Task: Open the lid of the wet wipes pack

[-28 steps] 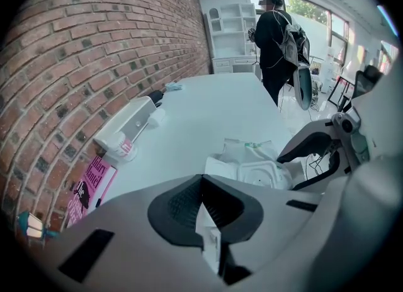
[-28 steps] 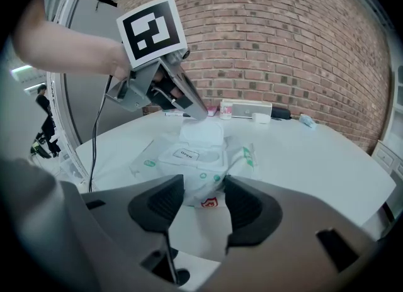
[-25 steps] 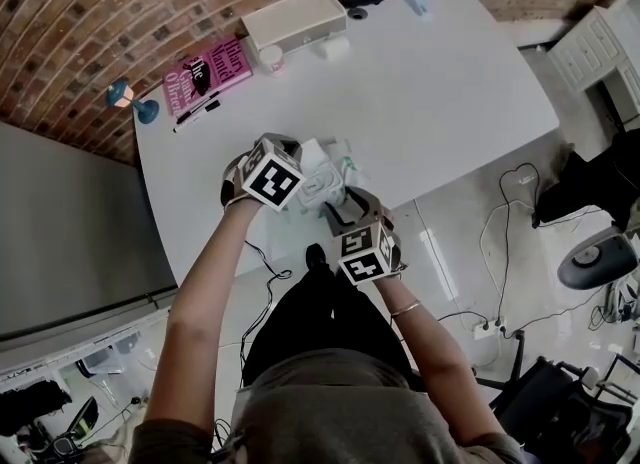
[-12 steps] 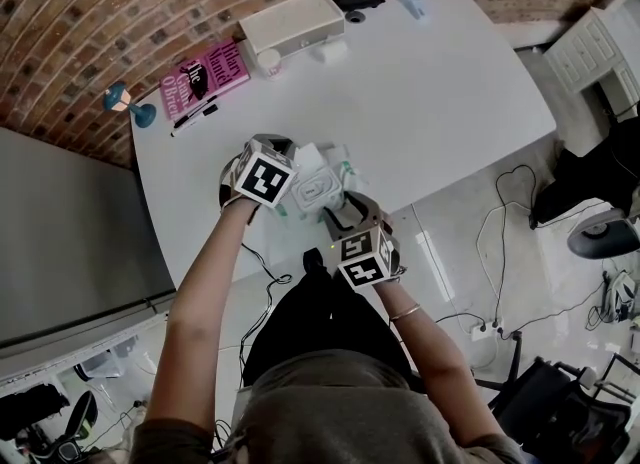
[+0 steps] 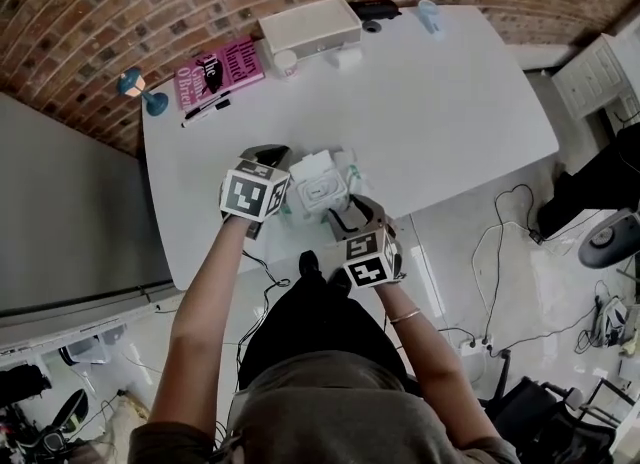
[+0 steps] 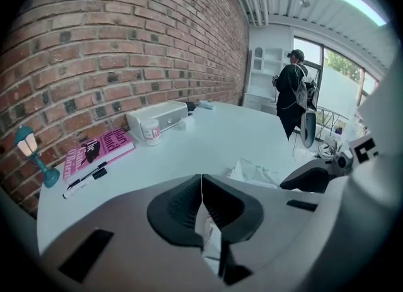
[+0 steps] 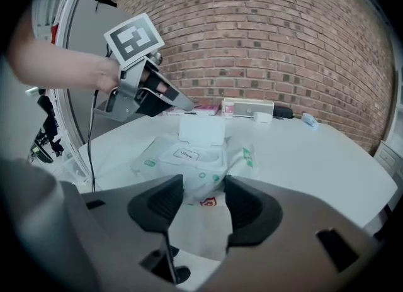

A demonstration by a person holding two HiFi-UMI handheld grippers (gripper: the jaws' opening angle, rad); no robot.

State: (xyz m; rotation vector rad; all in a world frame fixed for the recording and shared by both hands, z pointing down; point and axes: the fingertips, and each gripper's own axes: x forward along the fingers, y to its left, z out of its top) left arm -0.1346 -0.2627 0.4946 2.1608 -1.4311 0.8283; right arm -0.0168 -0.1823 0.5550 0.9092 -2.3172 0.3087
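Observation:
The white wet wipes pack [image 5: 322, 192] lies near the front edge of the white table [image 5: 450, 102]. Its flip lid [image 7: 201, 129] stands upright and open over the tab marked OPEN [image 7: 187, 154]. My right gripper [image 7: 203, 193] is shut on the near end of the pack [image 7: 196, 171], one pad on each side; in the head view the right gripper [image 5: 342, 214] sits just in front of the pack. My left gripper [image 7: 187, 106] hovers shut just above and left of the lid, apart from it. Nothing shows between the closed tips of the left gripper [image 6: 201, 187], which in the head view [image 5: 285, 180] is left of the pack.
A pink book [image 5: 220, 67], a black marker [image 5: 203, 112], a small jar [image 5: 286, 62] and a white box [image 5: 310, 24] lie along the brick wall. A blue lamp figure [image 5: 140, 90] stands at the table's far left corner. A person [image 6: 291, 92] stands far off.
My left gripper has drawn back to the left of the pack and rolled. The right gripper and the pack have stayed put.

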